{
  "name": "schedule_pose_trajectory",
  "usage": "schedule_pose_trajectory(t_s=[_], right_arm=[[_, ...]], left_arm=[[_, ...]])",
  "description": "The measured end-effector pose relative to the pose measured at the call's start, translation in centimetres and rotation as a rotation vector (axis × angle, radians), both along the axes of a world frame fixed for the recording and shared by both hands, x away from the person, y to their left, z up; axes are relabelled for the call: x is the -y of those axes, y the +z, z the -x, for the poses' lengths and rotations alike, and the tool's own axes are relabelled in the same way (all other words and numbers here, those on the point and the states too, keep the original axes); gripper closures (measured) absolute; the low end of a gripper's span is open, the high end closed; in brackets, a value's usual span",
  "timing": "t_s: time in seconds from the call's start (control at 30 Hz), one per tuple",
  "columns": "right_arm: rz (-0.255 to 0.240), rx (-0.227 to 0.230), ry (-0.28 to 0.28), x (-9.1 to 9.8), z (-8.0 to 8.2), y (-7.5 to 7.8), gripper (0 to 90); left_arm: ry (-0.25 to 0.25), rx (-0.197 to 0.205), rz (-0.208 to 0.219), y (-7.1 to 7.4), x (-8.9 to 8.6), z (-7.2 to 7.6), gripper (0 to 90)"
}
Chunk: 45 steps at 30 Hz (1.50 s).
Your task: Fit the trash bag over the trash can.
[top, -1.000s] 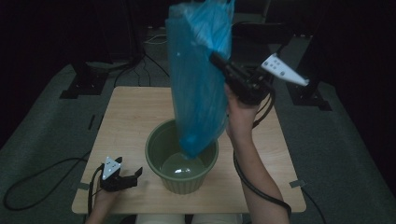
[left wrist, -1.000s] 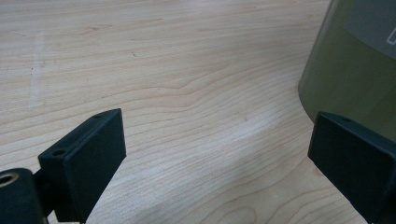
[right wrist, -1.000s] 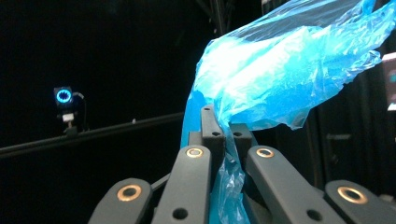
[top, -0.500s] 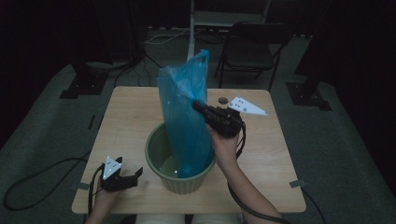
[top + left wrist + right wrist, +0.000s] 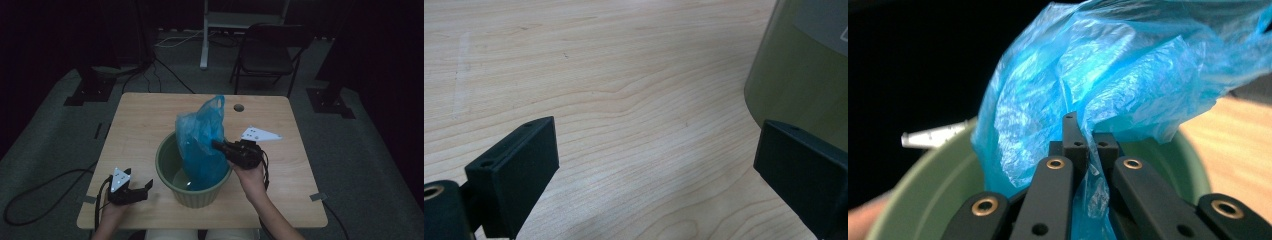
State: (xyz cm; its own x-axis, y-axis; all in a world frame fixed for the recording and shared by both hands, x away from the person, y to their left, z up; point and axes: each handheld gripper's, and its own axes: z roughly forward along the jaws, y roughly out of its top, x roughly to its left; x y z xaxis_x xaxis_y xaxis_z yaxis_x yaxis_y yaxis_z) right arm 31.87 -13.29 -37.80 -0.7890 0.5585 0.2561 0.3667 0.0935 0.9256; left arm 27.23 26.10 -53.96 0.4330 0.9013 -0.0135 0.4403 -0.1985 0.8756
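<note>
- The blue plastic bag (image 5: pixel 202 145) stands crumpled and upright with its lower part down inside the green bucket (image 5: pixel 167 172), while its top rises well above the rim and one handle loop pokes up at the far side.
- The right gripper (image 5: pixel 216 145) comes in from the right of the bucket, lying roughly level over the rim, and its jaws are pressed together on a fold of the bag's side.
- In the right gripper view the same pinch shows close up: the two black jaws meet on the blue plastic bag (image 5: pixel 1128 85), with thin film bunched between and below them, and the green bucket (image 5: pixel 943 175) curves round behind and beneath.
- The grey three-cornered plate on that gripper points away to the right, above the bare wooden table (image 5: pixel 145 120).
- The left gripper (image 5: pixel 149 186) rests low on the table near its front left corner, just beside the bucket but apart from it, aimed towards the bucket's wall.
- In the left gripper view its jaws are spread wide with nothing between them but the wooden table (image 5: pixel 624 100); the green bucket (image 5: pixel 799 85) fills the upper right, just beyond the right-hand jaw.
- A small round hole (image 5: pixel 238 107) sits in the tabletop near the far edge, well apart from the bucket.
- A folding chair (image 5: pixel 267 55) stands on the floor beyond the table.
</note>
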Motion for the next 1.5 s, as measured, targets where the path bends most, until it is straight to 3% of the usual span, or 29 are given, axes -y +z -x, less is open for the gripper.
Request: schedule_pose_trajectory(t_s=[0.17, 0.2, 0.23, 0.33, 0.37, 0.47, 0.5, 0.67, 0.73, 0.83, 0.9, 1.23, 1.5], right_arm=[[0.011, 0.021, 0.004, 0.2, 0.6, 0.0, 83.4], [0.009, 0.016, 0.009, 0.2, 0.7, 0.0, 78.3], [0.002, 0.017, -0.001, 0.4, 0.9, 0.1, 66.6], [0.03, 0.046, -0.074, 1.2, 1.3, 0.2, 56.3], [0.038, 0.039, -0.122, 1.9, 1.1, 0.3, 52.9], [0.053, 0.007, -0.148, 2.5, 0.4, 0.0, 49.9], [0.087, -0.02, -0.168, 2.7, -0.1, -0.4, 48.4], [0.116, -0.064, -0.157, 2.7, -1.0, -1.3, 54.0], [0.122, -0.082, -0.147, 2.5, -1.2, -1.7, 62.6], [0.123, -0.082, -0.164, 2.5, -1.4, -1.8, 67.8], [0.145, -0.047, -0.202, 2.4, -1.2, -1.3, 75.9], [0.18, -0.032, -0.22, 2.6, -1.1, -0.9, 78.4], [0.187, -0.033, -0.25, 4.9, -0.9, -0.4, 80.4]], left_arm=[[-0.003, 0.001, -0.002, 0.0, 0.0, 0.0, 4.6], [-0.001, 0.004, 0.001, 0.0, -0.1, 0.0, 4.6], [-0.001, 0.003, 0.005, 0.0, -0.1, 0.0, 4.6], [0.0, -0.003, 0.008, 0.0, -0.1, 0.0, 4.7], [0.0, -0.002, 0.009, 0.0, -0.1, 0.0, 4.6], [-0.001, 0.0, 0.005, 0.0, -0.1, 0.0, 4.6], [-0.002, 0.002, 0.004, 0.0, 0.0, 0.0, 4.6], [-0.002, -0.001, 0.005, 0.0, 0.0, 0.0, 4.6], [-0.004, 0.001, 0.006, 0.0, 0.0, 0.0, 4.6], [-0.005, 0.003, 0.009, 0.0, 0.1, 0.0, 4.6], [-0.01, 0.006, 0.015, 0.2, 0.1, 0.1, 4.6], [-0.036, 0.03, 0.036, 1.2, 0.7, 0.1, 4.6], [-0.06, 0.026, 0.012, 1.8, 1.6, -0.3, 4.6]])
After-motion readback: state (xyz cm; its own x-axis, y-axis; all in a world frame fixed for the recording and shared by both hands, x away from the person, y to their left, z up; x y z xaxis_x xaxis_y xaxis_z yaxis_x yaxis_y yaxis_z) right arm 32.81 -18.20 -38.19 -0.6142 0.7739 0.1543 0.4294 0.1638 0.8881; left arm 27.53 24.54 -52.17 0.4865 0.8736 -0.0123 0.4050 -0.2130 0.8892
